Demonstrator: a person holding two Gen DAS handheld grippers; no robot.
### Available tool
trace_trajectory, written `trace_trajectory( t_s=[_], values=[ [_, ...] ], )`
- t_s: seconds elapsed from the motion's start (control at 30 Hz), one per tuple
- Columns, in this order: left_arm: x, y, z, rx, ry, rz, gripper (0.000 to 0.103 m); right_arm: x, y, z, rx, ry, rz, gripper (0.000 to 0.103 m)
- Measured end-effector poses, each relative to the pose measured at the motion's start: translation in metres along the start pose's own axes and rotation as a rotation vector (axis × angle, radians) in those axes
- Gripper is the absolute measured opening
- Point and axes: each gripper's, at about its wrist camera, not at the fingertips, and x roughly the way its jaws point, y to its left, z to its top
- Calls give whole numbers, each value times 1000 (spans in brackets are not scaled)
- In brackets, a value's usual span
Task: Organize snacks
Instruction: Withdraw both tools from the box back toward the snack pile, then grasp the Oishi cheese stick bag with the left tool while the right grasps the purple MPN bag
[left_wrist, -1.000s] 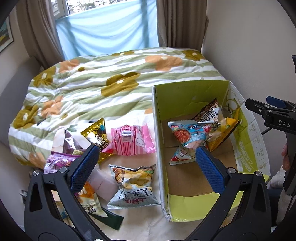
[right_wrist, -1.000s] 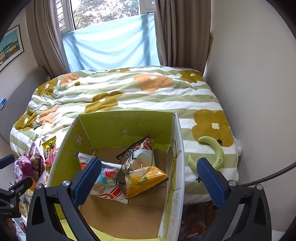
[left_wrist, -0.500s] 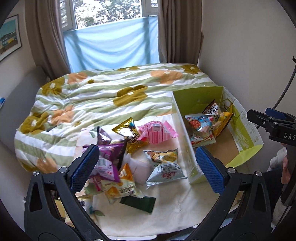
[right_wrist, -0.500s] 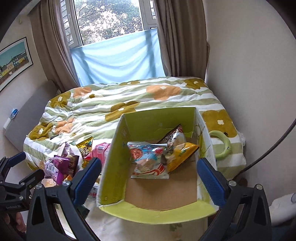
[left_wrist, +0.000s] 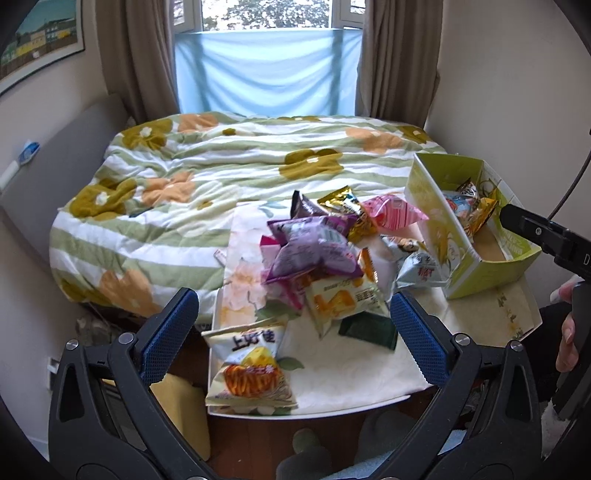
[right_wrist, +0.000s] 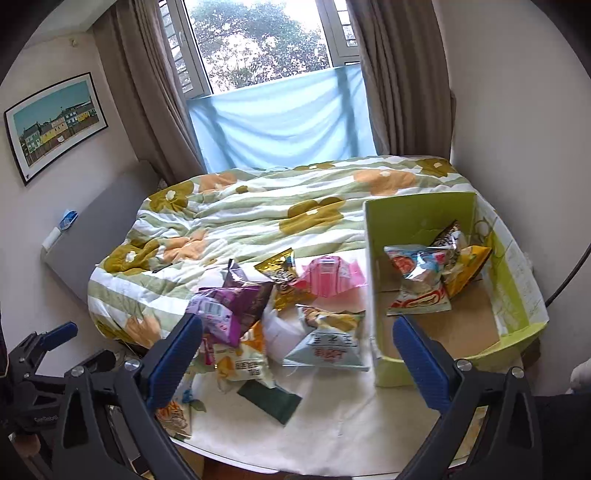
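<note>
The left gripper (left_wrist: 293, 314) was held wide apart with nothing between its blue pads (left_wrist: 170, 325), raised above the near edge of the table (left_wrist: 351, 380). The right gripper (right_wrist: 295, 350) was likewise spread and empty, poised above the table's near side, between the snack pile and the box. Neither was touching a packet; both seemed to be held back and high, probably so that the whole spread could be surveyed before a choice was made.

Closest beneath the left gripper a white and orange chip bag (left_wrist: 251, 369) was seen lying at the table's near left corner, partly over the edge. Beyond it a loose heap was piled: a purple bag (left_wrist: 314, 247) on top, a yellow and white packet (left_wrist: 343, 299) below it, a dark green flat packet (left_wrist: 367, 328) at the front, a pale grey-blue packet (right_wrist: 327, 341) beside the box wall, and a gold packet (right_wrist: 280, 273) and a pink packet (right_wrist: 328, 275) at the back.

A green cardboard box (right_wrist: 417, 221) stood open on the table's right side, just beside the heap, so packets could be dropped in easily. Three bags were already lying against its far end, among them a red and blue one (right_wrist: 417, 273). Most of the sorting was judged still to be done.

Behind the table a flowered quilt (right_wrist: 258, 206) was spread over a bed.
</note>
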Motion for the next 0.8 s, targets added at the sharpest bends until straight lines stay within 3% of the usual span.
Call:
trace_trajectory(
  t_s=[0.27, 0.47, 0.8],
  values=[
    [39, 55, -57, -126, 126, -31, 103, 36, 53, -22, -5, 68, 52, 102],
    [85, 54, -86, -168, 196, 6, 103, 73, 75, -29, -28, 156, 87, 102],
    [142, 35, -96, -90, 273, 136, 99, 148, 90, -16, -57, 279, 153, 103]
  ],
)
